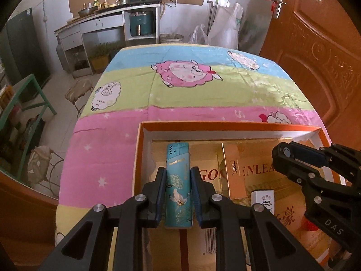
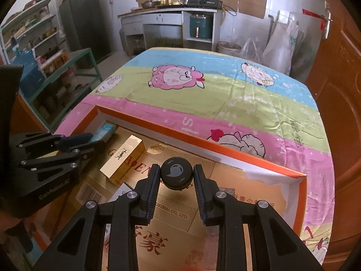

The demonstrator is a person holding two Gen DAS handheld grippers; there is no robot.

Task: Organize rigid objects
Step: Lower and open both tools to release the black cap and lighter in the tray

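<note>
My left gripper (image 1: pixel 177 174) is shut on a teal lighter (image 1: pixel 178 180) and holds it over the left part of the orange-rimmed box (image 1: pixel 203 125). My right gripper (image 2: pixel 177 169) is shut on a small black round jar (image 2: pixel 177 173) above the gold floor of the box (image 2: pixel 203 135). A gold rectangular case (image 2: pixel 123 159) lies inside the box; it also shows in the left wrist view (image 1: pixel 234 171). A small white box (image 1: pixel 262 201) lies beside it. The right gripper shows in the left wrist view (image 1: pixel 282 152), and the left gripper in the right wrist view (image 2: pixel 94 137).
The box sits on a table under a cartoon sheep cloth (image 1: pixel 185 76). An orange door (image 1: pixel 315 56) stands to the right. A green shelf (image 2: pixel 45 67), a fridge (image 2: pixel 86 22) and a kitchen counter (image 2: pixel 169 13) stand beyond. A stool (image 1: pixel 79 88) stands left of the table.
</note>
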